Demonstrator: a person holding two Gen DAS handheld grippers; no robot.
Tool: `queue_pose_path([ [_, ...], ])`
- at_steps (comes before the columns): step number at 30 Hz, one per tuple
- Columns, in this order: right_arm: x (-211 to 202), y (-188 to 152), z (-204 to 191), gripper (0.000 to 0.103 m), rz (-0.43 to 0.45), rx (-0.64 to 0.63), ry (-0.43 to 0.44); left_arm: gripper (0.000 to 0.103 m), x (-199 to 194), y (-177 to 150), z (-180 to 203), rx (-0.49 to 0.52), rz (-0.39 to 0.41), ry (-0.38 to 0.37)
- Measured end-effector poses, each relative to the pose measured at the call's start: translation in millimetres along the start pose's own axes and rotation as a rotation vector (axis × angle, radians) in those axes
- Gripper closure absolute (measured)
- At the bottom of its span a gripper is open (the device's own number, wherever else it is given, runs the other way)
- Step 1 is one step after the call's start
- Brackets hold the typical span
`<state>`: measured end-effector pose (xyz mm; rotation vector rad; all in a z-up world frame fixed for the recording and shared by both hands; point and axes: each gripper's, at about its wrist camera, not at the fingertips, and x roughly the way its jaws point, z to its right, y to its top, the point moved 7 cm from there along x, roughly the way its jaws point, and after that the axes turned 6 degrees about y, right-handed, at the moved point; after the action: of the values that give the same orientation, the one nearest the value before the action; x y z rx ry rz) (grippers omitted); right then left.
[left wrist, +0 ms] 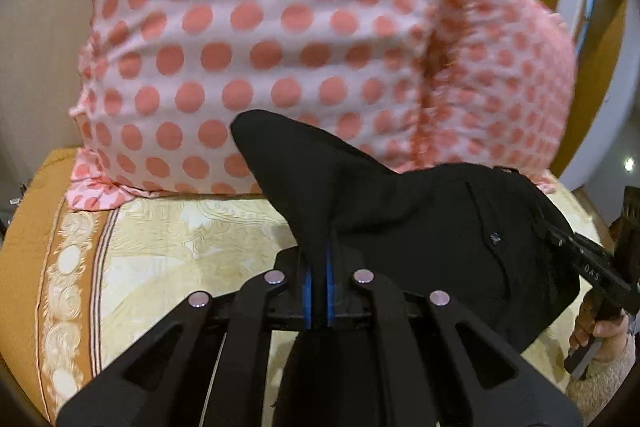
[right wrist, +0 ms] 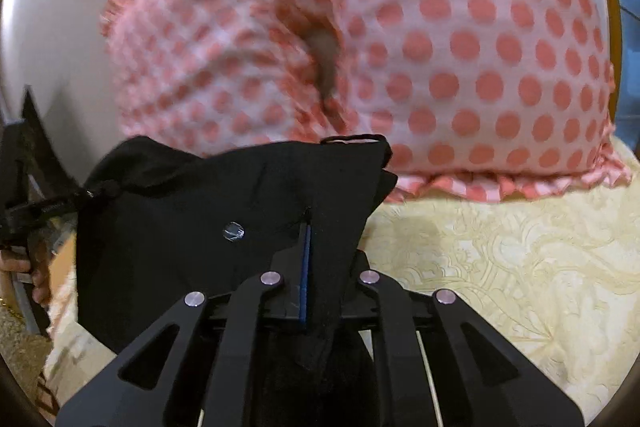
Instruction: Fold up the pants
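The black pants hang stretched between my two grippers above the bed. My left gripper is shut on one end of the waist, with cloth pinched between its blue pads. My right gripper is shut on the other end of the black pants, near a small shiny button. In the left wrist view the right gripper shows at the right edge, clamped on the fabric. In the right wrist view the left gripper shows at the left edge.
A large pink pillow with coral polka dots stands just behind the pants and also shows in the right wrist view. The bed has a cream and orange patterned sheet, also seen in the right wrist view.
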<state>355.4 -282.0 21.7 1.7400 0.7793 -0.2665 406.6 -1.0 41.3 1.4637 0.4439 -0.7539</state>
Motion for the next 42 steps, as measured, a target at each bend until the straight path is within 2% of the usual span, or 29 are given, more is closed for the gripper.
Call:
queue_pose_path([
  [3,35,-19,20,0.093,-0.123,0.058,-0.059,0.098,47,-15,-8,0.015,-0.093,0.051],
  [5,39,-23,22,0.090,-0.135,0.064,-0.073,0.096,65,-26,-12,0.007,-0.126,0.073],
  [6,40,-24,22,0.084,-0.140,0.055,-0.092,0.091,71,-30,-14,-0.005,-0.139,0.079],
  [7,41,-24,21,0.071,-0.148,0.040,-0.118,0.088,76,-34,-18,-0.029,-0.151,0.086],
  [9,40,-27,22,0.057,-0.163,0.018,-0.176,0.078,73,-33,-25,-0.069,-0.142,0.080],
  [11,32,-30,24,0.046,-0.156,-0.002,-0.224,0.076,56,-30,-32,-0.085,-0.106,0.108],
  [12,25,-31,26,0.044,-0.144,0.000,-0.250,0.070,43,-28,-36,-0.088,-0.075,0.123],
  [13,12,-29,30,0.044,-0.106,0.006,-0.297,0.066,31,-27,-38,-0.093,-0.047,0.119],
  [15,-7,-28,31,0.044,-0.055,0.005,-0.325,0.046,5,-30,-35,-0.111,-0.004,0.069],
  [17,-21,-28,13,0.044,-0.018,-0.015,-0.249,0.040,-24,-42,-14,-0.118,0.012,-0.048],
  [18,-25,-31,-2,0.044,-0.020,-0.042,-0.197,0.036,-30,-47,-4,-0.111,0.007,-0.086],
  [20,-24,-37,-23,0.044,-0.044,-0.105,-0.155,0.034,-40,-69,24,-0.062,-0.029,-0.148],
  [24,-7,-58,-56,0.044,-0.137,-0.235,-0.138,0.031,-25,-97,54,0.040,-0.116,-0.111],
  [26,11,-76,-56,0.043,-0.241,-0.255,-0.166,0.030,-5,-111,55,0.027,-0.201,-0.091],
  [27,16,-81,-55,0.040,-0.254,-0.255,-0.170,0.030,5,-117,52,0.004,-0.229,-0.088],
  [28,16,-81,-53,0.040,-0.243,-0.239,-0.166,0.028,3,-116,51,0.001,-0.207,-0.091],
  [31,17,-81,-47,0.037,-0.264,-0.176,-0.139,0.023,4,-117,53,0.000,-0.213,-0.072],
  [33,18,-82,-46,0.036,-0.256,-0.158,-0.140,0.012,7,-119,58,0.001,-0.207,-0.073],
  [34,18,-83,-47,0.035,-0.246,-0.157,-0.151,0.011,10,-118,65,0.018,-0.203,-0.062],
  [38,15,-85,-47,0.034,-0.229,-0.148,-0.179,0.007,8,-121,69,0.029,-0.190,0.012],
  [42,6,-88,-50,0.029,-0.235,-0.141,-0.185,0.006,-16,-130,56,0.012,-0.165,0.064],
])
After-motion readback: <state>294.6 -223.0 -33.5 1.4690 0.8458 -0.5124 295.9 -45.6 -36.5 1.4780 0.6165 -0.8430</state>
